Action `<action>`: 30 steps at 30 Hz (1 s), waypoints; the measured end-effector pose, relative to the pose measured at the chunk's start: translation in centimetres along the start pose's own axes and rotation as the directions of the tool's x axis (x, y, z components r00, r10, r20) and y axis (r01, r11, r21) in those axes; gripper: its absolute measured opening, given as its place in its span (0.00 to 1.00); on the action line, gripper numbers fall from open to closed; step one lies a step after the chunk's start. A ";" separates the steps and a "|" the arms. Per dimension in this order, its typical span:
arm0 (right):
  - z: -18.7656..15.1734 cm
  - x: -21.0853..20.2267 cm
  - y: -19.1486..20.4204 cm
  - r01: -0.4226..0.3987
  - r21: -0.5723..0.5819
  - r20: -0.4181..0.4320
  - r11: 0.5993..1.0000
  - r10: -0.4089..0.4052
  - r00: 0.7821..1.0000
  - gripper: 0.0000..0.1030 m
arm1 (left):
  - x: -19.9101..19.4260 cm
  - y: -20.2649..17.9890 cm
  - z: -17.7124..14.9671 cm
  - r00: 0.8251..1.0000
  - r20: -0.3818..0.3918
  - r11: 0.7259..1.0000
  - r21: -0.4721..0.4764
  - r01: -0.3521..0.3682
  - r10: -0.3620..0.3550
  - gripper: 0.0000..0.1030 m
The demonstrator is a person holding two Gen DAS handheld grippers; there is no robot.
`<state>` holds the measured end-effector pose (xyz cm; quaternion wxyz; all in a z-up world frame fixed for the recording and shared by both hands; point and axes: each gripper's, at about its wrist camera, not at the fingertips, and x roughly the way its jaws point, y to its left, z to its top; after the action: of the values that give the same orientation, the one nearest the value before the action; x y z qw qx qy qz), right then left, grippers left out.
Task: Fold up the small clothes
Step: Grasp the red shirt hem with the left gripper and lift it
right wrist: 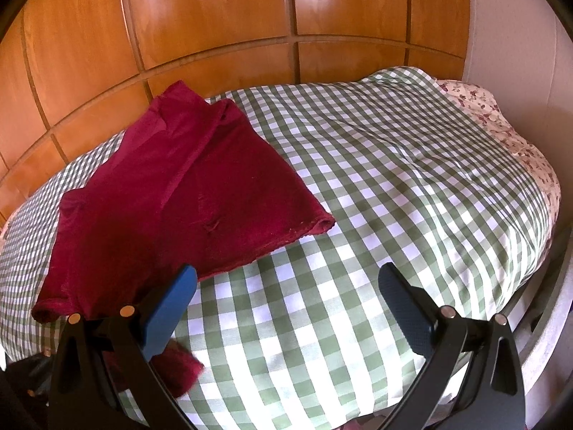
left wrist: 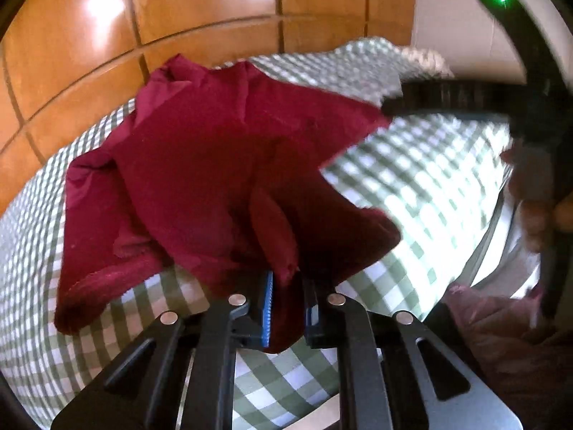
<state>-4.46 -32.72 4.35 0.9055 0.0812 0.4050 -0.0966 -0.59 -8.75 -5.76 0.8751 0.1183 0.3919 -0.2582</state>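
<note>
A dark red small garment (left wrist: 200, 165) lies on a green and white checked bed cover (left wrist: 412, 179). My left gripper (left wrist: 288, 308) is shut on a bunched fold of the garment's near edge and holds it lifted off the cover. In the right wrist view the garment (right wrist: 179, 200) lies at the left, with its hem towards the middle of the bed. My right gripper (right wrist: 286, 304) is open and empty above the checked cover (right wrist: 394, 179), just right of the garment. The right gripper's black body (left wrist: 465, 95) also shows in the left wrist view, blurred.
A wooden panelled headboard (right wrist: 215, 18) runs behind the bed. A floral pillow (right wrist: 501, 125) lies at the bed's far right, beside a white wall (right wrist: 519, 36). The bed's right edge drops off beside a white frame (right wrist: 544, 322).
</note>
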 end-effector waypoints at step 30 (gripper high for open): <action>0.7 1.9 6.1 -0.145 -0.183 -0.061 0.972 0.137 0.989 0.98 | -12.8 42.5 -0.7 0.834 -0.099 0.436 -0.816 -0.380 0.542 0.21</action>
<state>-1.25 -27.17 3.85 0.9038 0.0266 0.4270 0.0084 14.92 31.79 3.51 0.8967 -0.2148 0.3372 0.1898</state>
